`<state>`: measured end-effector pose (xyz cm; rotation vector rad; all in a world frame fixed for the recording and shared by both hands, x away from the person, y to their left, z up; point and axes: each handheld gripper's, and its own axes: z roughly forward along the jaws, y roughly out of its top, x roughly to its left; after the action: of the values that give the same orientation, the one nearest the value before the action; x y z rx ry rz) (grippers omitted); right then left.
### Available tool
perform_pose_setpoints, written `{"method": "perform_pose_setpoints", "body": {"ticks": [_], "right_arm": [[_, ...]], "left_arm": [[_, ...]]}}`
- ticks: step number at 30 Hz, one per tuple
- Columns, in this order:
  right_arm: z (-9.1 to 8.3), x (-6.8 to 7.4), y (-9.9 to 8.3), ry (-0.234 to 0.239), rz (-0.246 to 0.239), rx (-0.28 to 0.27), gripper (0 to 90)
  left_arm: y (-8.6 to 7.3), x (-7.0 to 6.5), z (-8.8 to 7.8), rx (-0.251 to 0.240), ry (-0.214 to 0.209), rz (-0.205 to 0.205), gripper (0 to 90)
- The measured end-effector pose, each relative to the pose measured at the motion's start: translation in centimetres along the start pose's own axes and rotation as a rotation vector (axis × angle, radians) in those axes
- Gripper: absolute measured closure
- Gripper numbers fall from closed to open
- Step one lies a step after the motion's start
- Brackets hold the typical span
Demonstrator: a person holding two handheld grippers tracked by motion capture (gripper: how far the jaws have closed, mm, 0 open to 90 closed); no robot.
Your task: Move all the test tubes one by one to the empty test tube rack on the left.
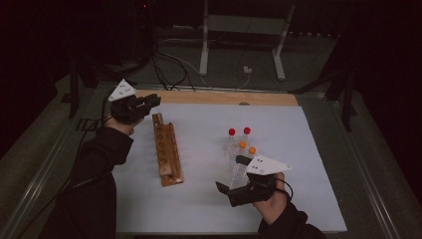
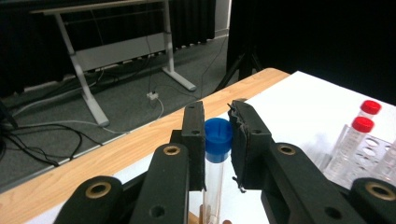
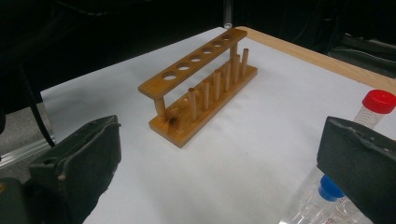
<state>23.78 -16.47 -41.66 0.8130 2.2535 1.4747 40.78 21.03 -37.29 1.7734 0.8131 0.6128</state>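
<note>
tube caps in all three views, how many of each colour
red-capped tubes: 2
orange-capped tubes: 2
blue-capped tubes: 2, the second one low in the right gripper view
total: 6

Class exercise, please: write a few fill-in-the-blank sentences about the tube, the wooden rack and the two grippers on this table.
1. The left gripper is shut on a tube with a ____ cap.
2. The wooden rack holds ____ tubes.
3. The right gripper has its jaws ____.

Missing words: blue; no; open
</note>
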Motion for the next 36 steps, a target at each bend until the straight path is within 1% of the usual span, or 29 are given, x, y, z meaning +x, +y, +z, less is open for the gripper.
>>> {"method": "perform_pose_setpoints", "body": {"ticks": [5,10,11,15,20,22,24,36], "right_arm": [[0.0,-0.1,0.0,0.0,0.0,0.0,0.0],[-0.1,-0.1,0.0,-0.001,0.001,0.001,0.0],[-0.1,-0.1,-0.1,-0.001,0.001,0.0,0.0],[-0.1,-0.1,-0.1,0.0,0.003,0.0,0.0],[-0.1,-0.1,-0.2,0.001,0.003,0.004,0.0],[-0.1,-0.1,-0.2,0.001,0.003,0.004,0.0],[-0.1,0.0,-0.2,0.002,0.004,0.004,0.0],[-0.1,0.0,-0.2,0.005,0.006,0.006,0.0]], "left_arm": [[-1.0,1.0,0.7,0.012,0.028,-0.023,77.9],[-2.1,1.4,1.1,0.015,0.041,-0.042,77.9],[-2.3,1.5,1.2,0.018,0.045,-0.043,77.9],[-3.3,1.4,1.7,0.031,0.042,-0.048,77.9],[-4.6,1.4,1.9,0.031,0.04,-0.06,77.9],[-5.1,1.2,2.1,0.034,0.044,-0.055,77.9],[-5.6,1.1,2.2,0.033,0.043,-0.065,77.9],[-7.3,1.0,2.6,0.051,0.043,-0.075,77.8]]}}
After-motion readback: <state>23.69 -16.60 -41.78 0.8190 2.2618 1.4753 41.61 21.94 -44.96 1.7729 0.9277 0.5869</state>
